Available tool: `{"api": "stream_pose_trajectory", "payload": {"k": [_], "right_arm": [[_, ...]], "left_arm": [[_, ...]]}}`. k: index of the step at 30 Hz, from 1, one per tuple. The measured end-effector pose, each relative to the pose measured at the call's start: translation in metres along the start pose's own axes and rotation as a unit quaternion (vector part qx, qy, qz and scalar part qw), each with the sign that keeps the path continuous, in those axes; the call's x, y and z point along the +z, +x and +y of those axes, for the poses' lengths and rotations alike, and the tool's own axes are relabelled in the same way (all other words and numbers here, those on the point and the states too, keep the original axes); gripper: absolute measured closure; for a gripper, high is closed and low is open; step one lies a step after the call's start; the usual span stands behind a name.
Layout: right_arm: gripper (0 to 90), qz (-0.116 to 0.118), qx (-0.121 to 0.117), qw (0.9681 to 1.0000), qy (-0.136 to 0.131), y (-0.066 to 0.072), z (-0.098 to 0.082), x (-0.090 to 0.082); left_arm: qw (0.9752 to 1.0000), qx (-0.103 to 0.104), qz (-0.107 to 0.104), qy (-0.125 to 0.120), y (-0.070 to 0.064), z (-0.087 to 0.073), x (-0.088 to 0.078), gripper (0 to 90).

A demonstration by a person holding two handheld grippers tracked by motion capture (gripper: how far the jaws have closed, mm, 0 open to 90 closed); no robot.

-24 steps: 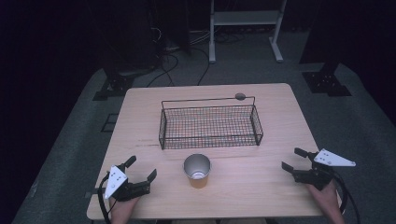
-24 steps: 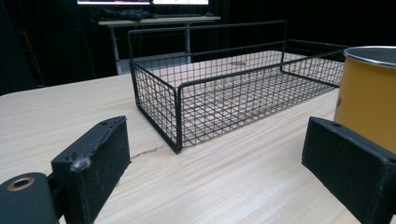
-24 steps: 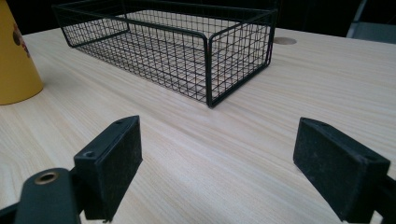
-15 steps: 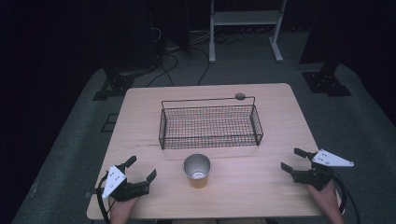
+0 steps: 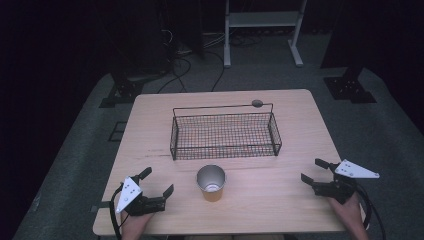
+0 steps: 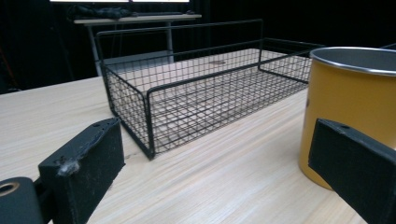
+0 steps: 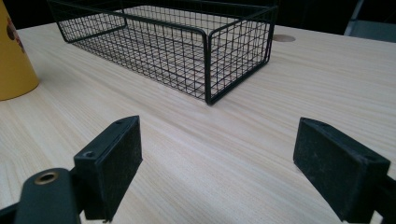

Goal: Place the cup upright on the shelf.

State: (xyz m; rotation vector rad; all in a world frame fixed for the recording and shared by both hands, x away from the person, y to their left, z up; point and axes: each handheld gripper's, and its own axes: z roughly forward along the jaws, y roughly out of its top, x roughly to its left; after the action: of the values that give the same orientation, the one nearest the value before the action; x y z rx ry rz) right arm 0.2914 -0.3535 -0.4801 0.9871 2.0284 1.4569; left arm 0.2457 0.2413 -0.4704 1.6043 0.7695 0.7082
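A yellow cup [image 5: 211, 183] with a metal rim stands upright near the front middle of the wooden table [image 5: 300, 120]. Behind it sits a black wire basket [image 5: 225, 135], with nothing seen inside. My left gripper [image 5: 157, 182] rests open at the front left, its jaws pointing toward the cup; in the left gripper view the cup [image 6: 348, 102] rises just behind the right jaw and the basket [image 6: 196, 93] lies ahead. My right gripper [image 5: 313, 170] is open at the front right, facing the basket's corner [image 7: 205, 60]; the cup [image 7: 14, 56] stands at that view's left edge.
A small round dark fitting [image 5: 257, 103] sits on the table just behind the basket's back rail. Beyond the table are a white stand [image 5: 260, 30], cables on the floor and dark equipment bases. Bare tabletop lies on both sides of the basket.
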Motion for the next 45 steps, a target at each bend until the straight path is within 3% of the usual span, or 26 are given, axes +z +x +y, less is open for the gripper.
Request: {"api": "stream_pose_trajectory", "payload": {"k": [16,33,40,45], "right_arm": [[14.4,0.001,0.000,1.0000,0.000,0.000,0.000,0.000],[14.4,0.002,0.000,1.0000,-0.001,0.000,0.000,0.000],[14.4,0.002,-0.001,1.0000,-0.001,0.000,0.000,0.000],[14.4,0.002,-0.001,1.0000,-0.001,0.000,0.000,0.000]], "left_arm": [[0.9995,0.018,-0.027,0.006,-0.012,0.002,0.007,2.5],[0.9973,0.034,-0.064,0.007,-0.025,0.005,0.014,2.5],[0.9959,0.043,-0.080,0.007,-0.033,0.008,0.019,2.5],[0.9929,0.057,-0.101,0.025,-0.041,0.008,0.025,2.5]]}}
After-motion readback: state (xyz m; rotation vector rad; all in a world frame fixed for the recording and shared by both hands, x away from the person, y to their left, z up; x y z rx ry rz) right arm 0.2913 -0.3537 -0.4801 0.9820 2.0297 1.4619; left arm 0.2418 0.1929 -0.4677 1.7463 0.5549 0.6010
